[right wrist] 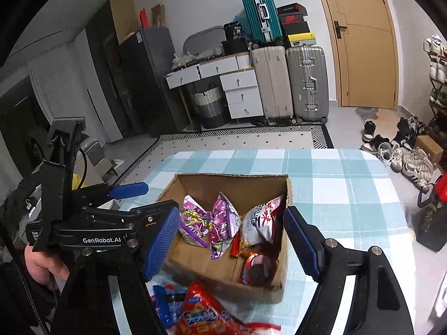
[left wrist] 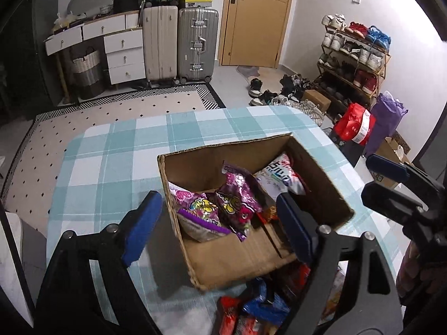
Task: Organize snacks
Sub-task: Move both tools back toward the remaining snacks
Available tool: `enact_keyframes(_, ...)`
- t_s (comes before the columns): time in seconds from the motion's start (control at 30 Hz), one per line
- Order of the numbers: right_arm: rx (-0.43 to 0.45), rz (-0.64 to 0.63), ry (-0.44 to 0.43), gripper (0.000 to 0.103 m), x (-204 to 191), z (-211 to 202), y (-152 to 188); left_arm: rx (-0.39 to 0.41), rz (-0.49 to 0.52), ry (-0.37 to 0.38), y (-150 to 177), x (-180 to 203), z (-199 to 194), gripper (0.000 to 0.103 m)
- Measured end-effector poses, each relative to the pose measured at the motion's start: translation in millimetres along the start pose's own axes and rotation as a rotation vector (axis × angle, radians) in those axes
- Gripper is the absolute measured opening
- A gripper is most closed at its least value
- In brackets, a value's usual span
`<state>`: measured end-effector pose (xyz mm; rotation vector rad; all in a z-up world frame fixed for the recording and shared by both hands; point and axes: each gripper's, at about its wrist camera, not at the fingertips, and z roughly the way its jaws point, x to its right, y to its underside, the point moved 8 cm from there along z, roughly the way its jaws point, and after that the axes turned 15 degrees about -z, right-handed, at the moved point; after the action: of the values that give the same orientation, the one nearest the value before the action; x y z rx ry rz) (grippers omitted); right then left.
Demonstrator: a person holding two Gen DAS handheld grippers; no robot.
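An open cardboard box (left wrist: 223, 262) (right wrist: 232, 184) stands on the table with the teal checked cloth (left wrist: 111, 150) (right wrist: 335, 184). Inside lie purple and pink snack packs (left wrist: 237, 201) (right wrist: 220, 220), a white pack (left wrist: 276, 176) (right wrist: 259, 217) and a red pack (right wrist: 257, 265). Loose red and blue packs (left wrist: 257, 307) (right wrist: 201, 312) lie on the cloth in front of the box. My left gripper (left wrist: 218, 223) (right wrist: 148, 198) hovers open over the box's near left side, holding nothing. My right gripper (right wrist: 232, 244) (left wrist: 382, 181) is open above the box's near edge, also holding nothing.
A person's hand (right wrist: 42, 265) holds the left tool. Beyond the table lie a dotted rug (left wrist: 111, 111), white drawers (left wrist: 123, 55), suitcases (left wrist: 195, 44) and a wooden door (left wrist: 257, 19). A shoe rack (left wrist: 352, 55), floor shoes and a red bag (left wrist: 354, 125) stand to the right.
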<state>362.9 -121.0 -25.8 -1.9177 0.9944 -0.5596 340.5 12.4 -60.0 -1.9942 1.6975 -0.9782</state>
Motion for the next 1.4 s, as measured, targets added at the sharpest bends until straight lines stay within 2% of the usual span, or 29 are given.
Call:
enact_keyframes(0.17,0.025,-0.009,0.004,0.083,-11,-27,-1,0.029,0.009,-0.009,9,8,-30,0.083)
enact_keyframes(0.37,0.045,-0.026,0.009,0.086,-26,-57,4,0.060,0.007,-0.014,23,13,-65,0.088)
enact_keyframes(0.43,0.049,-0.019,0.003,0.088,-29,-68,8,0.078,-0.007,-0.018,29,12,-78,0.094)
enact_keyframes(0.47,0.052,-0.012,-0.001,0.088,-31,-72,9,0.085,-0.011,-0.019,31,12,-83,0.101)
enact_keyframes(0.5,0.057,0.001,-0.011,0.088,-33,-77,10,0.095,-0.013,-0.020,33,12,-88,0.102)
enact_keyframes(0.9,0.062,0.044,-0.031,0.093,-51,-124,46,0.150,-0.012,-0.014,80,18,-140,0.102)
enact_keyframes(1.07,0.052,0.038,-0.016,0.095,-56,-137,63,0.148,-0.031,-0.003,99,19,-147,0.102)
enact_keyframes(1.2,0.049,0.037,-0.022,0.095,-61,-143,78,0.146,-0.114,0.028,117,8,-146,0.102)
enact_keyframes(1.4,0.010,-0.008,-0.013,0.095,-71,-141,99,0.105,-0.162,0.000,149,-14,-127,0.102)
